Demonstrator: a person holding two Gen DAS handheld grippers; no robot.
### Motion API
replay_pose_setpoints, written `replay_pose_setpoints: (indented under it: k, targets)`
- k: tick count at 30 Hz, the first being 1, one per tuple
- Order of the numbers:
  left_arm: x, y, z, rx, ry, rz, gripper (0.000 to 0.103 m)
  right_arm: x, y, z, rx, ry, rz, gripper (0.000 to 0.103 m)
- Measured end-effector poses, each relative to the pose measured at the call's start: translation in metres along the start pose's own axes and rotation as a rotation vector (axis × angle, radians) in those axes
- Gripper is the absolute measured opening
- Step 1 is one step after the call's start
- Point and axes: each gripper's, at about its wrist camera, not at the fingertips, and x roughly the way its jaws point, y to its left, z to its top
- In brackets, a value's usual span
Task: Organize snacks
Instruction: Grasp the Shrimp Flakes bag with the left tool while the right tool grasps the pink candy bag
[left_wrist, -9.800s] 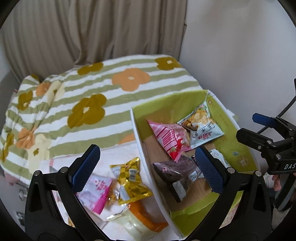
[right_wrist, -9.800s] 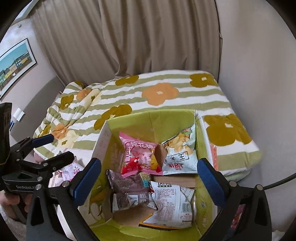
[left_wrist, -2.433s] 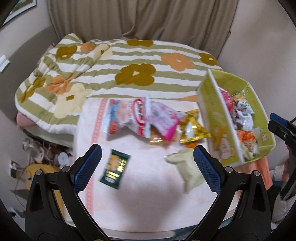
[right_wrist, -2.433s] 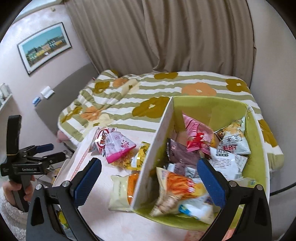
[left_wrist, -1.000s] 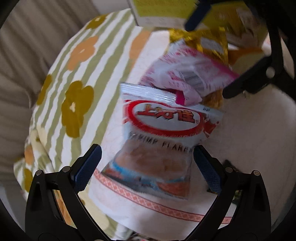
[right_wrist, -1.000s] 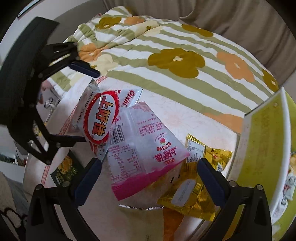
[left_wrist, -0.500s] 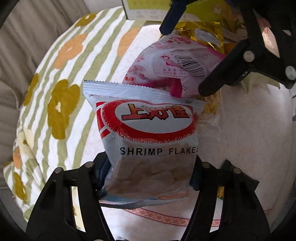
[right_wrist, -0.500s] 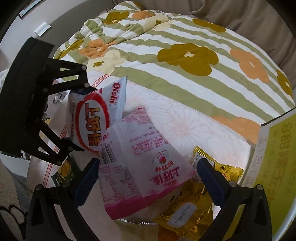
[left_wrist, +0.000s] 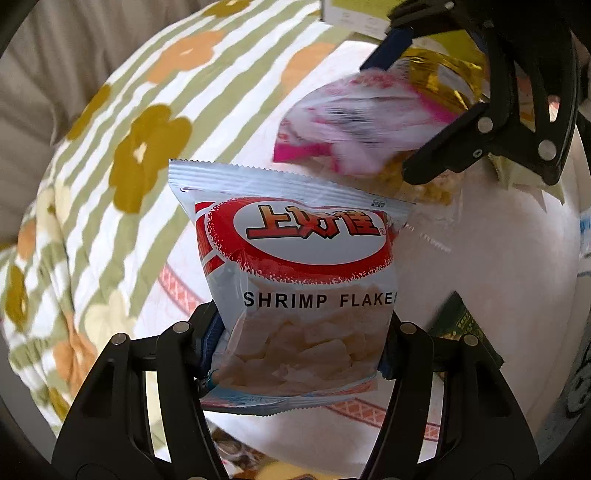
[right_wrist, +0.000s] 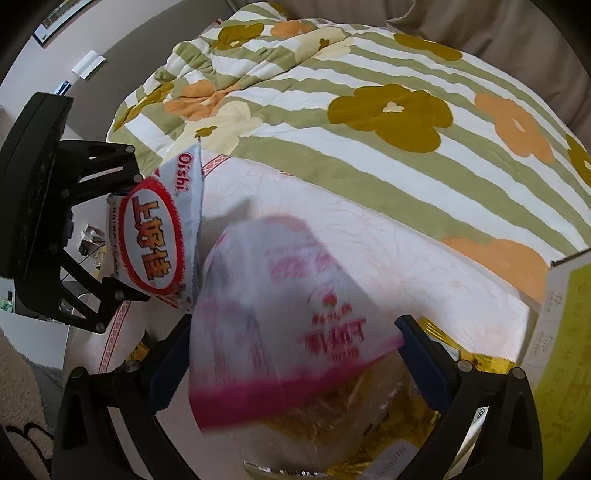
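Since a second earlier the left gripper (left_wrist: 299, 347) had clamped its jaws on the lower sides of the shrimp flakes bag (left_wrist: 299, 273), which then stood lifted, long axis running away from the jaws, sealed top toward the striped quilt (left_wrist: 110, 155). Right gripper (right_wrist: 291, 354) straddled the blurred pink packet (right_wrist: 288, 317), jaws apart; contact unclear. Beyond lay the gold packet (right_wrist: 461, 365) by the green box (right_wrist: 561, 332).

Shrimp flakes bag (left_wrist: 295, 280) just beside blurred pouch (right_wrist: 288, 314), bedspread (right_wrist: 369, 110) behind.
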Motion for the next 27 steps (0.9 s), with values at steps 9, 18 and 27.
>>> replay_pose_setpoints:
  k: [9, 18, 27]
  targets:
    - [-0.013, 0.022, -0.023, -0.191, -0.012, 0.017, 0.06, 0.01, 0.0, 0.026, 0.011, -0.004, 0.021, 0.103]
    - [-0.017, 0.037, -0.044, -0.3, -0.028, -0.007, 0.06, 0.044, 0.008, 0.067, -0.073, -0.006, 0.016, 0.103]
    - [-0.015, 0.039, -0.042, -0.325, -0.031, -0.012, 0.06, 0.048, 0.013, 0.057, -0.086, -0.033, 0.001, 0.074]
